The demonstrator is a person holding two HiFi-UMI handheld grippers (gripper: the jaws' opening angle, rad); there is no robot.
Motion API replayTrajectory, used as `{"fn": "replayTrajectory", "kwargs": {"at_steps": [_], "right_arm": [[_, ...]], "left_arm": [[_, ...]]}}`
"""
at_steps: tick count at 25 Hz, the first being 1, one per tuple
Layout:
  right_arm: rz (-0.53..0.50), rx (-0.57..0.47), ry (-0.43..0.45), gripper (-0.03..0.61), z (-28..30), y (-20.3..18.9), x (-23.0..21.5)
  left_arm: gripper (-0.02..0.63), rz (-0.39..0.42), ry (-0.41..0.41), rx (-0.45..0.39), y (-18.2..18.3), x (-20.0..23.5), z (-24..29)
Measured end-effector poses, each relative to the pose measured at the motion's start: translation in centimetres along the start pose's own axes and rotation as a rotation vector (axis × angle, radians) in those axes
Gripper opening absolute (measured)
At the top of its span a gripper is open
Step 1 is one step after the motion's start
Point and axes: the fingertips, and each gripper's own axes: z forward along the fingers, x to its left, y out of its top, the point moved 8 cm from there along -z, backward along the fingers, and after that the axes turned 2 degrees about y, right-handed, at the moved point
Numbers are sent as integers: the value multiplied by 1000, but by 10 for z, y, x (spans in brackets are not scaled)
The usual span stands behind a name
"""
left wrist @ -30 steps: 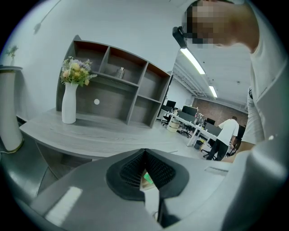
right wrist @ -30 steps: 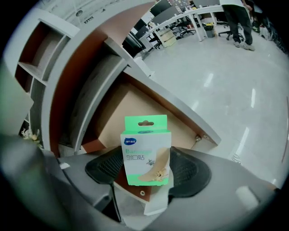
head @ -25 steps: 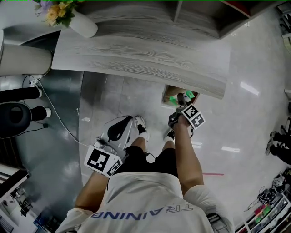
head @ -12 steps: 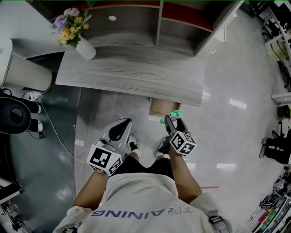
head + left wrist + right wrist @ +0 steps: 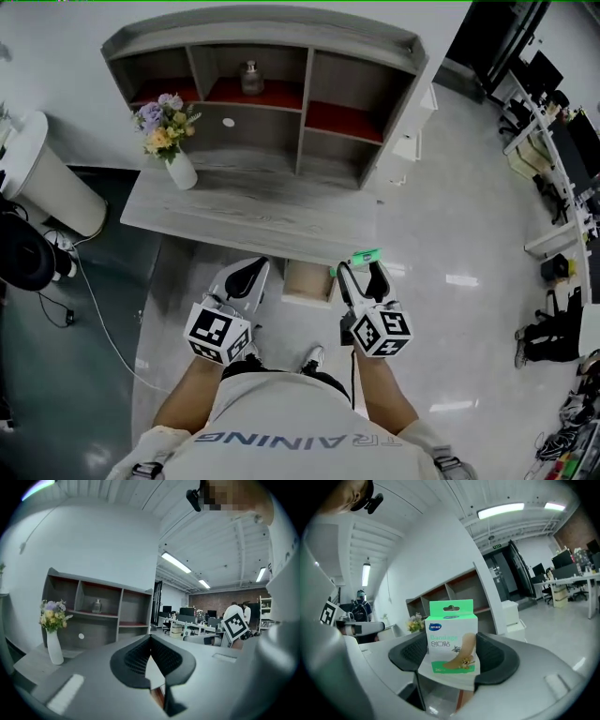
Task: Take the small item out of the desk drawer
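- In front of the grey desk point(image 5: 234, 220), head view: a person stands with a gripper in each hand, both held level and pointing toward the desk.
- Right gripper point(image 5: 360, 268): jaws spread fairly wide and clamped on the bandage box point(image 5: 364, 257), one black pad on each side face.
- Right gripper view: the bandage box point(image 5: 452, 641) stands upright between the jaws, with a green hang-tab on top and a white front with blue print and a cartoon plaster.
- The box is out of the drawer point(image 5: 307, 281), just to its right, in the air near the desk's front edge.
- The drawer is pulled out under the desktop. Its inside cannot be made out.
- Left gripper point(image 5: 246, 275): pads closed together and nothing between them, confirmed in the left gripper view point(image 5: 150, 644). It sits just left of the drawer.
- On the desk: a shelf unit point(image 5: 281, 37) at the back and a white vase of flowers point(image 5: 178, 167) at the left.
- A small bottle point(image 5: 250, 79) stands in the upper middle shelf compartment.
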Motion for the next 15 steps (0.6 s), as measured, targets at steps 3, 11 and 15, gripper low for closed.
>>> {"fn": "replayTrajectory", "kwargs": {"at_steps": [3,11,15], "right_arm": [[-77,-60,22,339,-14,38,9],[-185,-188,89,339,-36,101,36],[-196,-196,111,339,-33,109,46]], "left_arm": [[2,13,-17,-48,18,-10,-1],[2,54,-40,-152,52,-19,-7],[2,53,-32,-163,58,-16,-12]]}}
